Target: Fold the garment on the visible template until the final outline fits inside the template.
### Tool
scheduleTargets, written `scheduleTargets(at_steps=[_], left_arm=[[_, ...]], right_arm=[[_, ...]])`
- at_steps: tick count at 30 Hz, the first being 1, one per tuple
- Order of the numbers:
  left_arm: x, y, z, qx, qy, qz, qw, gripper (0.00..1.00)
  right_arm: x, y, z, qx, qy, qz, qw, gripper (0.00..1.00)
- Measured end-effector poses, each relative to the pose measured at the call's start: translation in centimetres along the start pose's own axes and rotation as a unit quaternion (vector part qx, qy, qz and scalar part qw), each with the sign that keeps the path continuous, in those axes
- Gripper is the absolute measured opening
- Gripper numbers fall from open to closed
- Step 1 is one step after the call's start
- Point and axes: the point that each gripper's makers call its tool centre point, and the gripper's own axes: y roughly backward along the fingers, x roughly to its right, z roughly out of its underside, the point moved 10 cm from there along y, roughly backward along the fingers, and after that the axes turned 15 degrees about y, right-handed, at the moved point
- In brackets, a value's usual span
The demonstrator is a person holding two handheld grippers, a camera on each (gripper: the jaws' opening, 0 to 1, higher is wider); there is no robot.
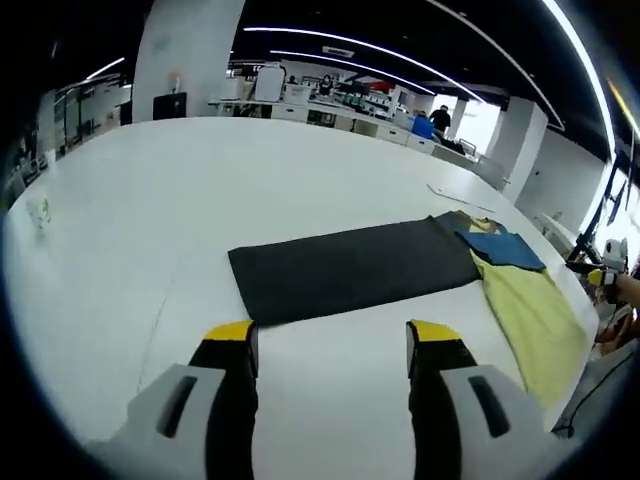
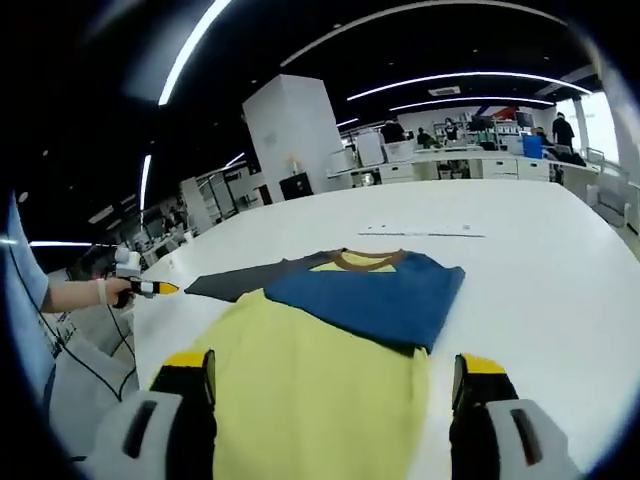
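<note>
Two yellow-tipped jaws of the left hand-held gripper stand wide apart in the left gripper view, holding nothing, poised above the bare white counter. Just ahead of them lies the dark grey template, flat and rectangular; off its far right end the garment spreads out, yellow with a blue part folded over near its collar, overlapping that end of the template only slightly. Further right, at the edge, a person's hand carries the other gripper. In the right gripper view, the right hand-held gripper is likewise spread wide and empty, its jaws hanging over the yellow body of the garment, with the blue folded sleeve and brown collar ahead and the template peeking out ahead and to the left. Most of the garment seems to lie off the template, so folding looks barely begun. A good next grasp would likely pinch the near yellow hem at both corners, lifting evenly so the cloth shifts over the template without bunching.
</note>
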Motion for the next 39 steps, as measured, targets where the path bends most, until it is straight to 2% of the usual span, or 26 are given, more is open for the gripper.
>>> scheduleTargets(at_steps=[2, 4, 10, 16, 18, 22, 25, 28, 34, 39], left_arm=[[-0.2, -0.4, 0.1, -0.008, -0.003, -0.005, 1.0, 0.55], [-0.3, -0.6, 0.0, -0.008, -0.001, -0.007, 0.9999, 0.54], [-1.2, -1.5, -0.6, -0.005, 0.004, -0.031, 0.9995, 0.51], [-3.0, -2.8, -1.2, 0.003, 0.02, -0.054, 0.9983, 0.33], [-2.8, -2.7, -1.2, 0.004, 0.038, -0.058, 0.9976, 0.29], [-3.1, -2.8, -1.3, 0.003, 0.044, -0.076, 0.9962, 0.17], [-4.1, -3.0, -1.3, 0.002, 0.087, -0.076, 0.9933, 0.03], [-4.6, -3.2, -1.5, 0.0, 0.089, -0.072, 0.9934, 0.01], [-3.8, -2.8, -2.6, 0.003, 0.055, -0.062, 0.9966, 0.0], [-1.4, -2.5, -4.1, 0.01, 0.024, -0.028, 0.9993, 0.0]], right_arm=[[0.2, 0.9, 0.5, -0.001, -0.011, 0.01, 0.9999, 1.0], [0.4, 1.9, 1.0, -0.01, -0.015, 0.024, 0.9996, 1.0], [0.7, 4.4, 2.0, -0.005, -0.035, 0.057, 0.9977, 0.98], [0.9, 5.9, 3.0, -0.014, -0.054, 0.08, 0.9953, 0.97], [0.9, 5.9, 3.1, -0.012, -0.057, 0.084, 0.9948, 0.97], [0.7, 5.7, 3.0, -0.011, -0.057, 0.083, 0.9949, 0.97], [0.7, 5.4, 3.0, -0.012, -0.053, 0.08, 0.9954, 0.96], [0.7, 5.2, 2.9, -0.01, -0.055, 0.077, 0.9954, 0.96], [1.0, 5.2, 2.7, -0.002, -0.055, 0.078, 0.9954, 0.95], [0.9, 5.2, 2.8, 0.001, -0.058, 0.078, 0.9953, 0.94]])
